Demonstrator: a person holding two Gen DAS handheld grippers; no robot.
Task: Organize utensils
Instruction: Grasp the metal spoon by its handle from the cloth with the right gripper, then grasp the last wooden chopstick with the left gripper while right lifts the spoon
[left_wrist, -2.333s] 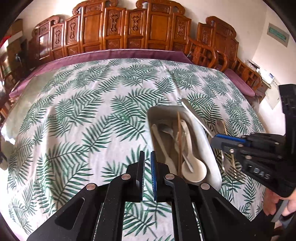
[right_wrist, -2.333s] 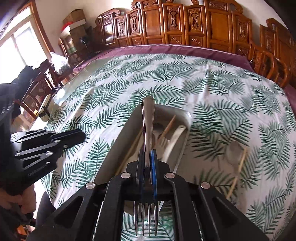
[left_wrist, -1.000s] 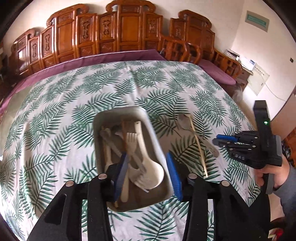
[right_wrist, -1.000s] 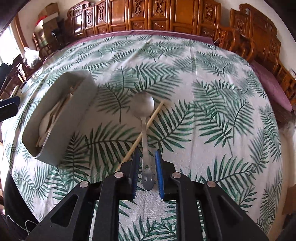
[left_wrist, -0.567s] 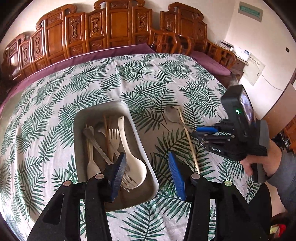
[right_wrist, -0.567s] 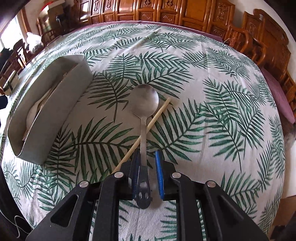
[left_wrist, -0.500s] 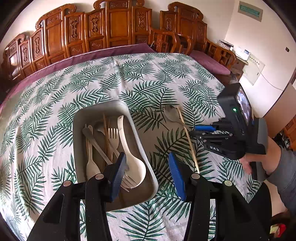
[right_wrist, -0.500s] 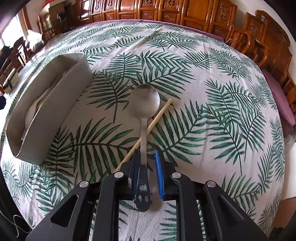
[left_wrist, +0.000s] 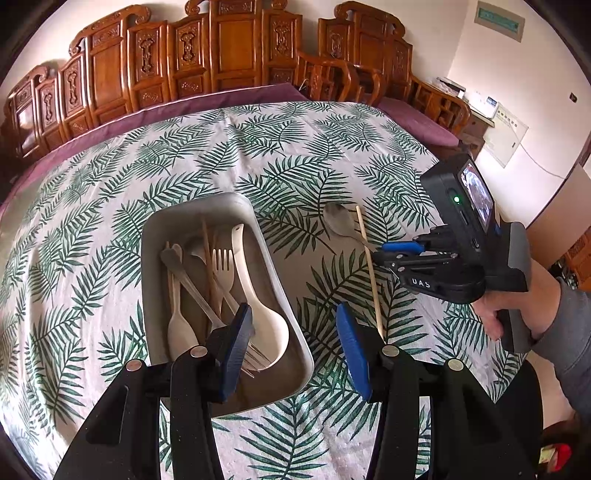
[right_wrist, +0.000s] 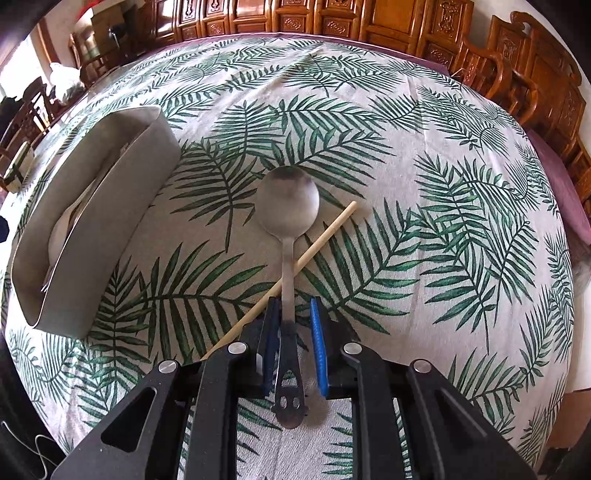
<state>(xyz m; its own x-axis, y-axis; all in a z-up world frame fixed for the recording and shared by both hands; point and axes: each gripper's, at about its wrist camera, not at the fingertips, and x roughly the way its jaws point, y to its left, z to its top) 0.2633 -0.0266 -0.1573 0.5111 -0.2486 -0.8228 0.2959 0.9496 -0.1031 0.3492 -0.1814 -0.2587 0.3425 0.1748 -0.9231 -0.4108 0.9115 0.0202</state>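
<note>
Presently my right gripper (right_wrist: 293, 332) straddles the spoon (right_wrist: 287, 206) handle, jaws slightly apart, not clamped; my left gripper (left_wrist: 295, 339) gapes wide, empty, over the tray (left_wrist: 295, 354) rim.

Left tool (left_wrist: 295, 343): held with its blue pads spread wide apart, nothing between them.
Right tool (right_wrist: 293, 343): held low and level in a bare hand (left_wrist: 509, 306), pads narrowly parted, not pressed together.

Green palm-leaf tablecloth (right_wrist: 424, 192), grey tray (left_wrist: 155, 236), silver spoon (right_wrist: 288, 206).
</note>
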